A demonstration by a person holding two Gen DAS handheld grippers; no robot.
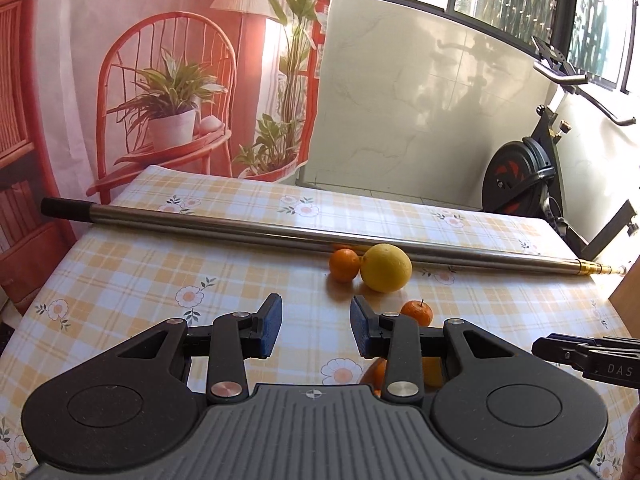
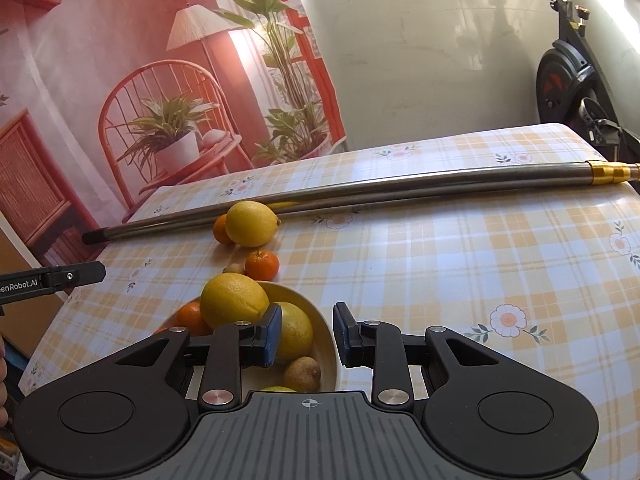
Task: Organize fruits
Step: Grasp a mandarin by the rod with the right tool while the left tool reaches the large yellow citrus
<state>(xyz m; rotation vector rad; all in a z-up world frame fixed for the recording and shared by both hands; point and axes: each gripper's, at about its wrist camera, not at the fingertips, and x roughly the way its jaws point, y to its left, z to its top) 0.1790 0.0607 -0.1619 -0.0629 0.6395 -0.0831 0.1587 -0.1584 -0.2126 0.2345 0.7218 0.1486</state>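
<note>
Both wrist cameras are looking down along their black fingers across the yellow-checked floral tablecloth [image 1: 120, 272], facing the printed backdrop. They are sharing the long steel pole [image 1: 280, 232] and the loose lemon [image 2: 251, 224]; the right view is sitting nearer the cream bowl [image 2: 326, 344], low in frame.

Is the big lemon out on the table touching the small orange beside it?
Touching. In the left wrist view the lemon and the small orange meet edge to edge with no cloth showing between them.

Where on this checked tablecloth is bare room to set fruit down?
Free: the wide cloth right of the yellow bowl, before the long metal pole. Crowded: the loose lemon and small orange mandarin beyond the bowl.
</note>
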